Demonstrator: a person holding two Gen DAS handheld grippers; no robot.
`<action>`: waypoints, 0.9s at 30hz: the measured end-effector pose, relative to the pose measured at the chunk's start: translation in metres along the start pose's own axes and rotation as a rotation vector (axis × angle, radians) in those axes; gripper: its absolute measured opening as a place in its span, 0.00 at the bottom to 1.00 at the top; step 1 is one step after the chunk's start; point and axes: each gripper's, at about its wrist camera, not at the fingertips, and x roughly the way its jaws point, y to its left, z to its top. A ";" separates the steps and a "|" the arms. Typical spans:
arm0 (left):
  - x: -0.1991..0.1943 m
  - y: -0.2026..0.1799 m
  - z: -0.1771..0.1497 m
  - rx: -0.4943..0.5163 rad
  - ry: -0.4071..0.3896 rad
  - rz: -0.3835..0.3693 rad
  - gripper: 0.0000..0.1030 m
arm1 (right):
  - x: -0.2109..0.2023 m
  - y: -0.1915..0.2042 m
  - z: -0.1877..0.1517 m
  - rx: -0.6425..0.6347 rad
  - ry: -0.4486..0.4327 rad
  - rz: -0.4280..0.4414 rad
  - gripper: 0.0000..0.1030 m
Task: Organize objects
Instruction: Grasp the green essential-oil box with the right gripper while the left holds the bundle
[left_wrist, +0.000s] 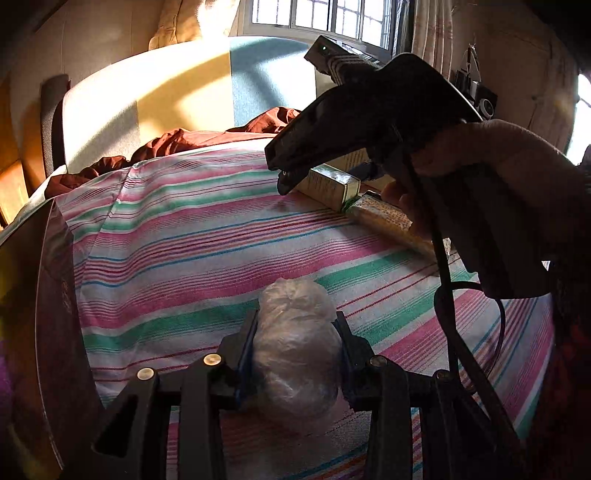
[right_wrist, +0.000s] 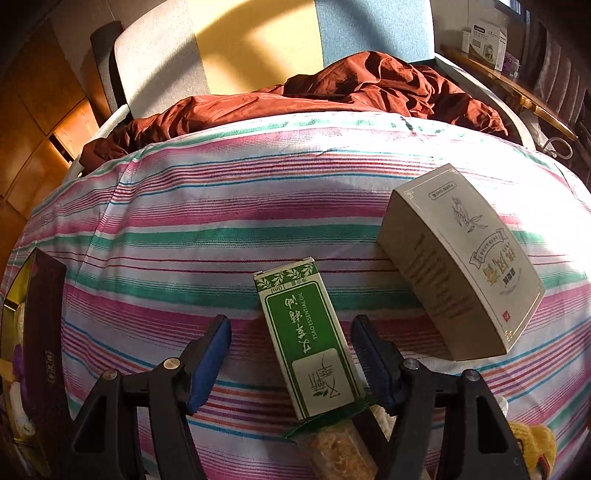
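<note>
Gripping a crumpled bundle of clear plastic wrap (left_wrist: 295, 347), the left gripper (left_wrist: 295, 332) has its blue-padded fingers pressed tight against both sides of the bundle, which sits just above the pink, green and white striped bedsheet (left_wrist: 192, 236). At the left edge of that view stands the dark maroon wall of a box (left_wrist: 55, 295).

The right gripper (right_wrist: 291, 354) is over the same sheet with its jaws apart. Between them lies a small green and white carton printed "TSAO ESSENTIAL OIL" (right_wrist: 310, 339), flat on the sheet and slightly askew. The right pad looks to be against the carton's edge near its close end; the left pad (right_wrist: 207, 365) is clear of it, so the carton is not clamped. Seen from the left wrist, a hand (left_wrist: 491, 177) holds this gripper low over the cartons.

A larger beige cardboard box with gold lettering (right_wrist: 461, 266) lies to the right of the green carton, apart from it. A clear packet of golden-brown contents (right_wrist: 332, 450) pokes out just under the carton's near end. A rumpled rust-red cloth (right_wrist: 369, 88) is heaped at the far end of the bed.
</note>
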 end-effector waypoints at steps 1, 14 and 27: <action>0.000 0.000 0.000 0.002 0.000 0.002 0.37 | -0.002 0.003 0.001 -0.013 -0.002 0.022 0.37; 0.000 -0.001 0.000 -0.002 0.002 -0.003 0.38 | -0.001 0.036 -0.013 -0.105 0.076 0.159 0.32; 0.000 -0.007 0.000 0.015 0.003 0.019 0.38 | -0.004 0.043 -0.019 -0.187 0.059 0.116 0.32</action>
